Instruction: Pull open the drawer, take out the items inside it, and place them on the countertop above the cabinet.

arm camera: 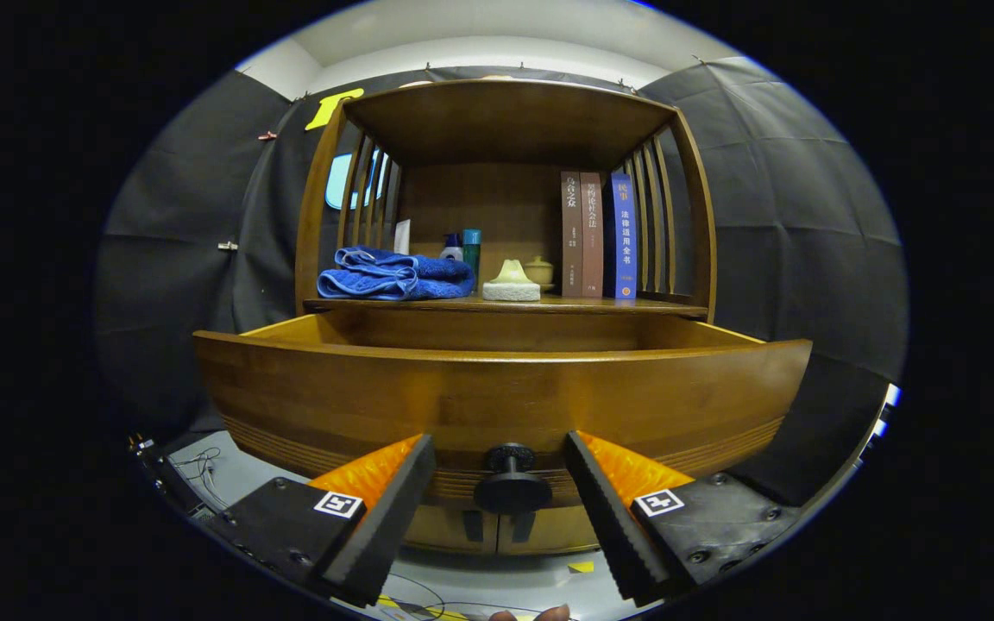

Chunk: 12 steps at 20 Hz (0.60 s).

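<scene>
Gripper view: drawer (497, 392) contents hidden.

The wooden drawer (497, 392) stands pulled out from the cabinet, its curved front panel facing forward and its round dark knob (512, 483) low on the middle of that panel. The drawer's inside is hidden behind the front panel. Just above and behind the drawer lies the countertop (428, 304), a flat wooden shelf surface.
</scene>
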{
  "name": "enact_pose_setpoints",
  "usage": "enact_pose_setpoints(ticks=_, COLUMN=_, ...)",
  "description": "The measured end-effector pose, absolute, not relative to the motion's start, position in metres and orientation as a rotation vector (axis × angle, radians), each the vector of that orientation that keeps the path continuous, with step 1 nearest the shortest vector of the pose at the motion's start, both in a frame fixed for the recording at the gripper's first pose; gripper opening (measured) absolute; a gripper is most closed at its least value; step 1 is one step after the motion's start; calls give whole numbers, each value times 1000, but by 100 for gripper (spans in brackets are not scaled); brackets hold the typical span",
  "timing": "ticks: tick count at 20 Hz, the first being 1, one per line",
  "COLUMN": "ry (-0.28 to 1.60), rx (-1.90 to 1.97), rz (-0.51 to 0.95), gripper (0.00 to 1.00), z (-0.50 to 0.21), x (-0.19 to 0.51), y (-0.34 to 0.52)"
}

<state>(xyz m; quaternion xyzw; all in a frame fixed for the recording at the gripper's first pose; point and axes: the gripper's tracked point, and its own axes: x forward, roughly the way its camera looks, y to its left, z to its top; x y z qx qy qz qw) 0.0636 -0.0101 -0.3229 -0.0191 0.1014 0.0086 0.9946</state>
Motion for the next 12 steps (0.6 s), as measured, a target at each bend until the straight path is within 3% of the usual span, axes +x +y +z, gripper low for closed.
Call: enact_pose_setpoints(ticks=12, ry=220, rx=-47, rz=19, gripper=99, z=-324, x=131, y=-8)
